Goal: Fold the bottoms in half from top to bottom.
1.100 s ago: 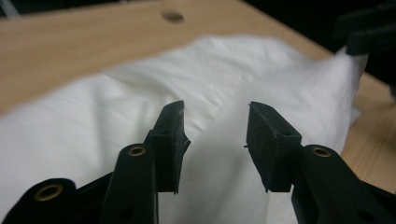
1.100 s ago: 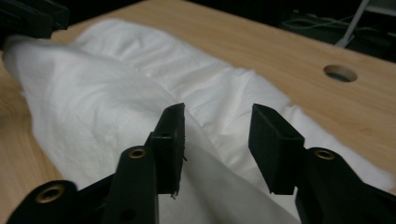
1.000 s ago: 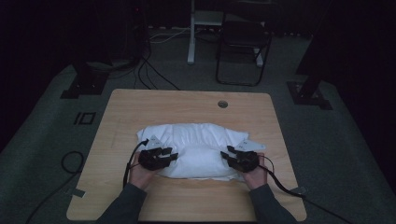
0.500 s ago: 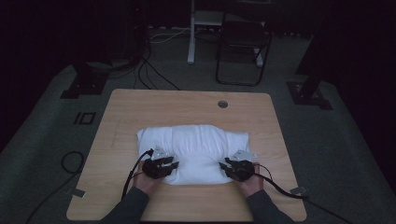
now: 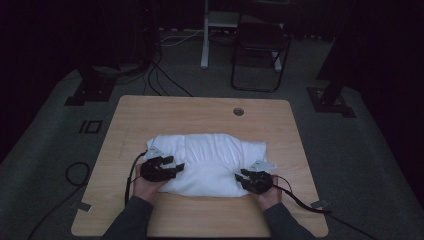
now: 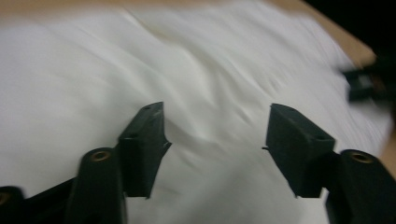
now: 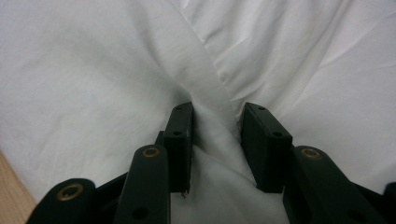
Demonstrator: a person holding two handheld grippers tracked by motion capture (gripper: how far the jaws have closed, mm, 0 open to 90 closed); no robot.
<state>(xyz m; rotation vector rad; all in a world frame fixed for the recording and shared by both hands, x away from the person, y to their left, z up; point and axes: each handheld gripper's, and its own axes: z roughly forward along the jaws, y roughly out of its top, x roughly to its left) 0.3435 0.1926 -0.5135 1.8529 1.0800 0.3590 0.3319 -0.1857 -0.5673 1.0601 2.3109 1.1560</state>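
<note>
A: Status on the white cloth [image 5: 210,162]?

B: Folded into a puffy oblong bundle, lying across the near half of the wooden table [image 5: 200,110]. It runs left to right, with bare wood all round it.

A: Left tool [image 5: 176,166]?

B: On the bundle's near left corner. Its jaws have just been opening. In the left gripper view they stand wide apart over the fabric [image 6: 205,93], and the pads aren't pressing on anything. That view is a bit blurred.

A: Right tool [image 5: 243,175]?

B: On the near right corner. In the right gripper view the jaws stand fairly narrow, with a raised fold of the cloth [image 7: 212,105] running up between them. They look closed on that ridge, so I'd call it a grip.

A: How will it handle?

B: My read: light, soft, with no stiffness at all. It's a thin woven sheet, matte, creased all over, with layers stacked loosely. It'll sag and unfold if lifted from one point. It isn't fragile and isn't slippery against the rubbery black pads, but a single layer could pull free of the stack.

A: Best place to grab it?

B: At the near corners or along a folded edge, pinching through all the layers. Two tools spaced wide should keep it from drooping in the middle. Avoid the puffy centre, where the jaws would take only the top layer.

A: Anything else on the table?

B: A round cable hole [image 5: 238,111] at the far edge, well apart from the cloth.
</note>
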